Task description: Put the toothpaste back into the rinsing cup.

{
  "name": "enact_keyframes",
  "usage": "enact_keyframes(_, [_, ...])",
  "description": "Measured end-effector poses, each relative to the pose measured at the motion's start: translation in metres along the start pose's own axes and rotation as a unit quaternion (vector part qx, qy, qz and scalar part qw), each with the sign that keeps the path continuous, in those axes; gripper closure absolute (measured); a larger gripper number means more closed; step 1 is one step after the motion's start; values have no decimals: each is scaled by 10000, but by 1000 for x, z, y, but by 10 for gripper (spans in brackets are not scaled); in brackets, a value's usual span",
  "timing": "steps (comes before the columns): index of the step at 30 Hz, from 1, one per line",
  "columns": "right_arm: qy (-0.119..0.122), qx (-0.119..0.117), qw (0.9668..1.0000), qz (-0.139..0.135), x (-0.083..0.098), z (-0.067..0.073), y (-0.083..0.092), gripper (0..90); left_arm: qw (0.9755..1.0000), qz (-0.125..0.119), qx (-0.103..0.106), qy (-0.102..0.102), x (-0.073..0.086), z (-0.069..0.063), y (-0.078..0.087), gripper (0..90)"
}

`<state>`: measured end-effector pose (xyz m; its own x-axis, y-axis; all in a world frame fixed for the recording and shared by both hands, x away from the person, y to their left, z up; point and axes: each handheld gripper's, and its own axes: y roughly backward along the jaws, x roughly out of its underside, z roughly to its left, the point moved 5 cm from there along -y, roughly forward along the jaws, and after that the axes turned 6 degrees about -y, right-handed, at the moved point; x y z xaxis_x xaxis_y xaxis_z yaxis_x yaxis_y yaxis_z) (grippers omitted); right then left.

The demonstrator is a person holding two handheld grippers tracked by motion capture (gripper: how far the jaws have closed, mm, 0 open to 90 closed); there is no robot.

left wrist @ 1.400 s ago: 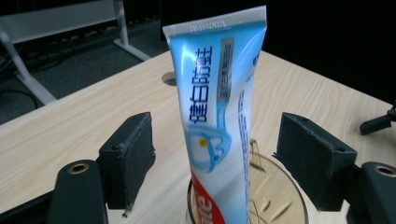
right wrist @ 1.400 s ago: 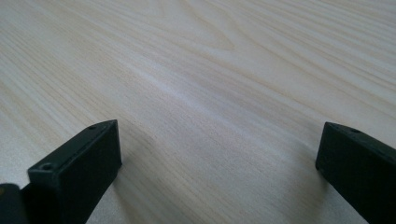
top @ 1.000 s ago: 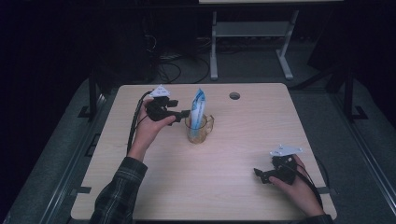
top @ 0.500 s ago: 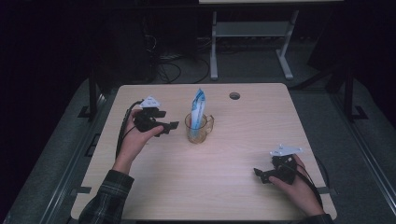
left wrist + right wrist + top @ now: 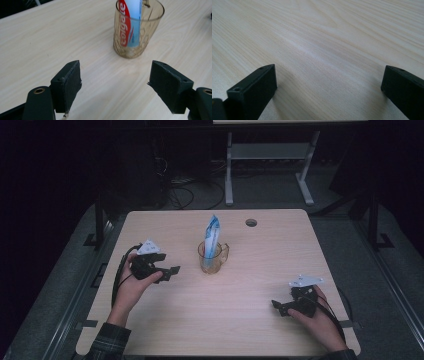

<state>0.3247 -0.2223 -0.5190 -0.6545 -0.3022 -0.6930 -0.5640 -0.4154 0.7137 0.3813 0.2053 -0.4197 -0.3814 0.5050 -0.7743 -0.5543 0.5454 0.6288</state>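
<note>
An amber glass mug (image 5: 212,258) stands upright in the middle of the wooden table (image 5: 260,320), with a toothpaste tube (image 5: 212,234) standing in it. The left gripper view shows the same mug (image 5: 137,37) and the red-lettered tube (image 5: 130,20) a short way ahead of the jaws. My left gripper (image 5: 171,271) hovers to the left of the mug, apart from it, open with nothing between its pads (image 5: 67,83). My right gripper (image 5: 278,306) rests near the table's front right, open and empty, its pads (image 5: 259,90) just over bare wood.
A round cable hole (image 5: 251,222) sits in the table near its far edge. Behind the table stand a white metal frame (image 5: 265,155) and loose cables (image 5: 185,195) on the dark floor. Black cables trail from both grippers.
My left gripper has pulled back from the mug, moving left and toward the near edge, open and empty. The tube stays in the mug. The right gripper has not moved.
</note>
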Motion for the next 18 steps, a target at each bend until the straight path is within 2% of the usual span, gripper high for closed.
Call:
enact_keyframes(8, [-4,4,10000,1,0,0,0,0,9999,98,-66,-13,24,-7,6,245])
enact_keyframes(18, [-4,4,10000,2,0,0,0,0,9999,135,-94,-27,45,-19,8,245])
